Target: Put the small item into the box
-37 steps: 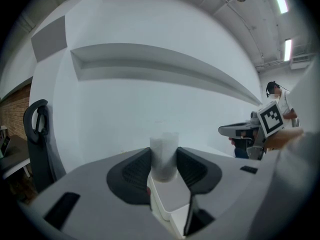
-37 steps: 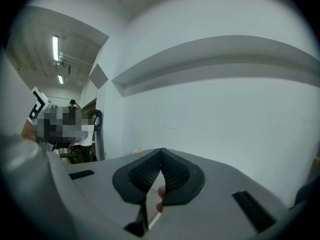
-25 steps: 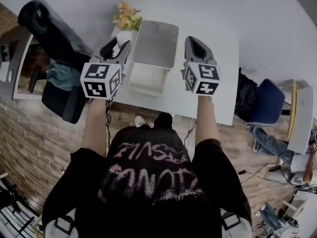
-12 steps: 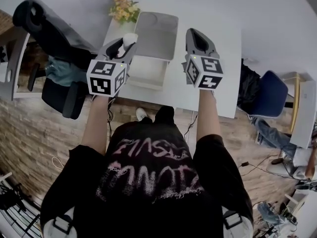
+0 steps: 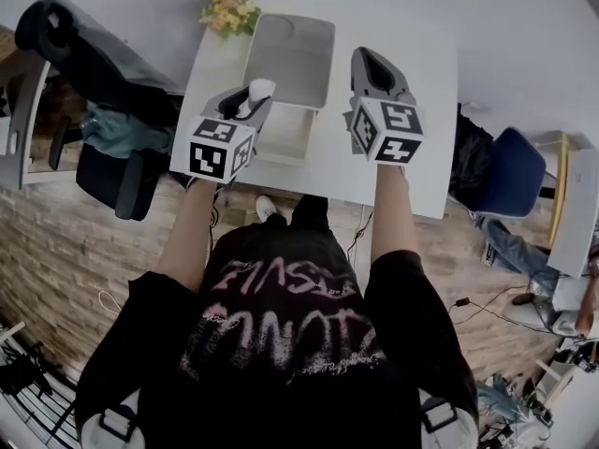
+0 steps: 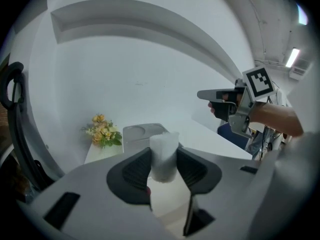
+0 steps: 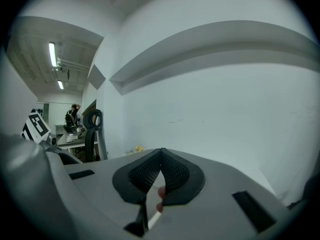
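Between the ribbed pads of the left gripper (image 6: 164,168) sits the small white item (image 6: 164,155), pinched at its sides with its top standing proud of the jaw tips. The jaws stand fairly wide, but only because the item fills the gap between them. It looks soft and slightly crumpled, though the wide-angle view is too blurred to tell what it is made of. Ahead of and below this gripper lies the box (image 5: 281,140) on the white table (image 5: 416,171), with its lid (image 5: 292,50) thrown back flat on the far side, so the tray is open to anything brought in from above. From the head view the item (image 5: 259,90) hangs just to the gripper's right-hand side of the box's near edge, close to the opening but, by my reading, not yet inside it. The nose-down tilt suits a lowering move into the tray. On the far side of the box from this gripper, the right gripper (image 5: 371,64) is held roughly level above the table with its jaws (image 7: 160,170) pressed together on nothing, seemingly parked out of the way. Yellow flowers (image 6: 102,132) stand beyond the left gripper, beside the lid's far corner, clear of the path.
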Motion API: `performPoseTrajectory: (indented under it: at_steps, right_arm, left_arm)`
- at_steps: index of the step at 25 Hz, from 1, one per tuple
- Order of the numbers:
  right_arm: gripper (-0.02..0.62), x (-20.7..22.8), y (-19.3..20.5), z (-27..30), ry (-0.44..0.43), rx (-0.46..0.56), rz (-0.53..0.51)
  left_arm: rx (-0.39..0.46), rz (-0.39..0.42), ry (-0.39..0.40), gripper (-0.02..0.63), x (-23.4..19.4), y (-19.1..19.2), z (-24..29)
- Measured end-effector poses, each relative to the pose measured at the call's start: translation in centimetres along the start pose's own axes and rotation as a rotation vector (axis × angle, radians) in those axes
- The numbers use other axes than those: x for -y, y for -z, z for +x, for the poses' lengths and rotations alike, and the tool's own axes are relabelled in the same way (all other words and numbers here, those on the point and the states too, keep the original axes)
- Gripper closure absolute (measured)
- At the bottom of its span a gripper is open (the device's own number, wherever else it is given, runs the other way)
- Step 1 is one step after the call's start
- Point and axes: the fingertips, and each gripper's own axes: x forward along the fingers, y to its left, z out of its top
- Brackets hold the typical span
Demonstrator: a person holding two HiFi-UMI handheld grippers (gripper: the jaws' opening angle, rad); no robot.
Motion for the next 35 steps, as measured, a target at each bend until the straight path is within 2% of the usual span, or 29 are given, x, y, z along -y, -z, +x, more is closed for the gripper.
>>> performPoseTrajectory:
  at_steps: [15,25,35]
  right_arm:
    - [0.586,0.5,6.0,1.1,-0.014,-0.101,0.058]
    - [0.586,0.9,10.5,1.7,-0.030,-0.174,0.100]
    - [0.586,1.0,11.2,2.1,-0.043,-0.190,0.103]
  left_arm:
    - [-0.226,-0.047,0.036,0.443,1.0,7.0,3.3]
    - [-0.386,-0.006,0.037,0.442,1.4,10.2,4.8]
    - [-0.440,0.007,0.052,0.440,1.8,11.3,5.3]
